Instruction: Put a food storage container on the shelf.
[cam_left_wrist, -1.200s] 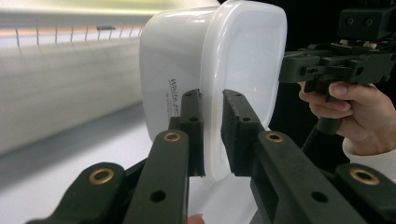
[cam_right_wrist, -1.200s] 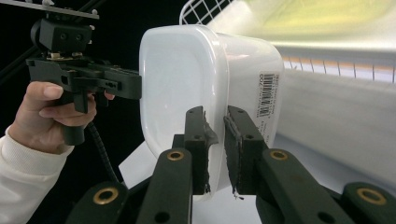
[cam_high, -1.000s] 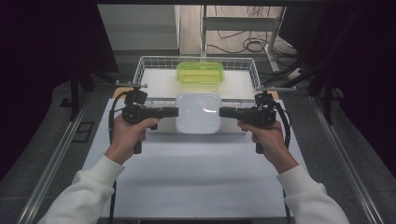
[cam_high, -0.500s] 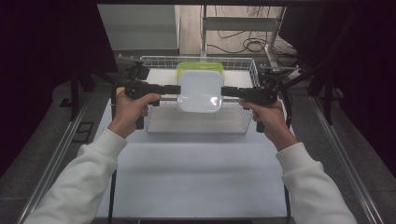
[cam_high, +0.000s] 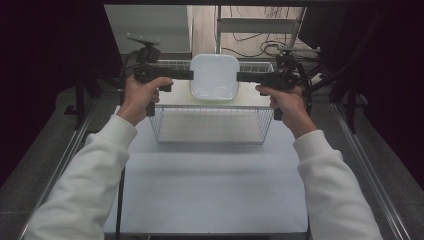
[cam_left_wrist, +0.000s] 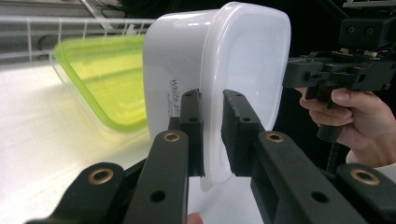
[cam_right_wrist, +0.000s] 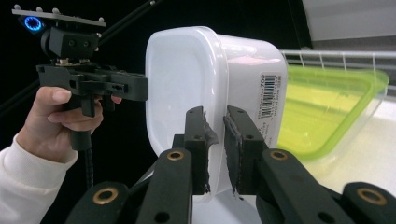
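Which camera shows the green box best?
The right gripper view: the green box shows broadly beside the white tub, open and empty. The left gripper view shows it partly behind the tub. The high view shows just a thin green edge under the tub.

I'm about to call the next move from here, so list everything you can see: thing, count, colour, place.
white container: 1, white, held in the air above the far part of the basket, clamped at its rim on two opposite sides.
green container: 1, translucent yellow-green, lying tilted in the basket beneath the white one.
wire basket: 1, white wire, at the far middle of the table.
table: 1, white top, running from the basket to the near edge.
cables: several, dark, on the floor beyond the table.
left gripper: 1, black, fingers shut on the white container's left rim.
right gripper: 1, black, fingers shut on its right rim.
sleeves: 2, white, coming in from the near edge.
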